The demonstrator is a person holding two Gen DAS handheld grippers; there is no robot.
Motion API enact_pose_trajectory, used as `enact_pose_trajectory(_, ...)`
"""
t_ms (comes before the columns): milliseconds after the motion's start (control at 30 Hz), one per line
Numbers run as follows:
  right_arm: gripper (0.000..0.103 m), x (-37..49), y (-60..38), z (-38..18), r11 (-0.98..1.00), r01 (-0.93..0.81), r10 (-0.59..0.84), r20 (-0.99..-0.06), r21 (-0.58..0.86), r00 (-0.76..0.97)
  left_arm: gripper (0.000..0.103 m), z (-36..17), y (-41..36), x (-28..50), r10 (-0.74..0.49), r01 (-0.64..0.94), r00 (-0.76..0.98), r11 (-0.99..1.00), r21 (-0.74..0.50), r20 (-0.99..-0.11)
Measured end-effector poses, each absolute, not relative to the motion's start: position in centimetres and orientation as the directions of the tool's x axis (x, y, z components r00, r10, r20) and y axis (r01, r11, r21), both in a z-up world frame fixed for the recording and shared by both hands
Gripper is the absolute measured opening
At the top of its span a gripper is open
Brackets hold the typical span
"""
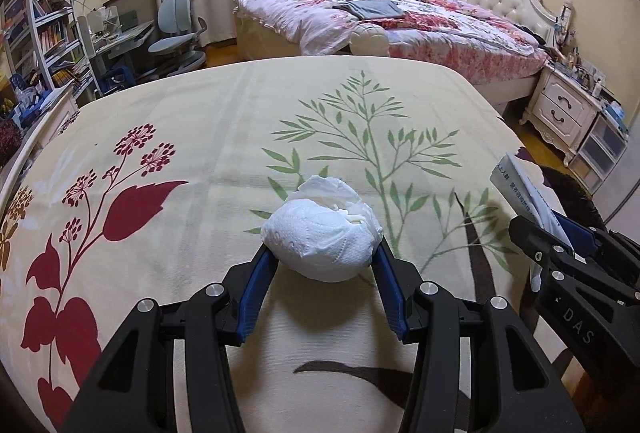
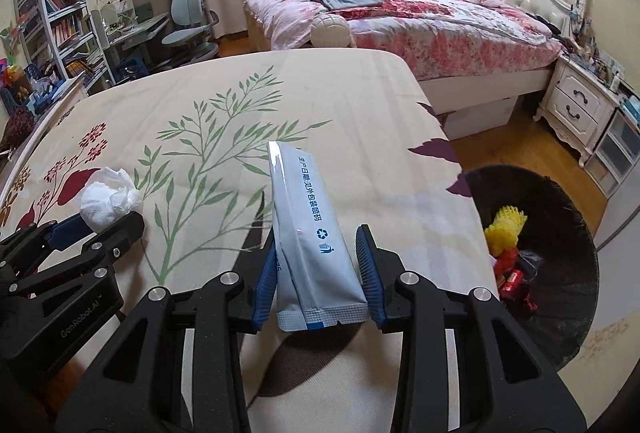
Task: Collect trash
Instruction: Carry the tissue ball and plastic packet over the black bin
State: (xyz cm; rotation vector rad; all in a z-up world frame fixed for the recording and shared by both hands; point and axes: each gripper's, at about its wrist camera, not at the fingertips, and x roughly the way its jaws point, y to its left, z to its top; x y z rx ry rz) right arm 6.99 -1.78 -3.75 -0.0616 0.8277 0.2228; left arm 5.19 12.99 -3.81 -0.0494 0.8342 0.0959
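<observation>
My left gripper [image 1: 322, 247] is shut on a crumpled white tissue ball [image 1: 322, 233], held just above the cream floral tablecloth [image 1: 200, 121]. The tissue ball also shows at the left of the right wrist view [image 2: 110, 197]. My right gripper [image 2: 316, 253] is shut on a silver-grey foil packet [image 2: 308, 229] with blue print, which stands up between the fingers. The packet also shows at the right edge of the left wrist view [image 1: 528, 193]. A black trash bin [image 2: 568, 233] stands on the floor right of the table, with yellow and red trash [image 2: 506, 249] inside.
A bed with a pink floral cover [image 1: 400, 21] stands beyond the table. A white nightstand [image 2: 580, 105] is at the right, and a desk with a swivel chair [image 1: 176, 29] and bookshelf [image 1: 44, 21] at the left. The table's right edge [image 2: 464, 169] borders the bin.
</observation>
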Motion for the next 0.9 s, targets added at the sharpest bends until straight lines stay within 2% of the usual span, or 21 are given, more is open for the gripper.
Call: enact_pose_trajectory(900,0.036,3.9,-16.0,-3.4,0.995,0.079,-0.019,-0.690,0.056,0.724,0.050,-2.8,-1.6,5.3,-0.091,0.155,0.708,0.988,0.028,-0.700)
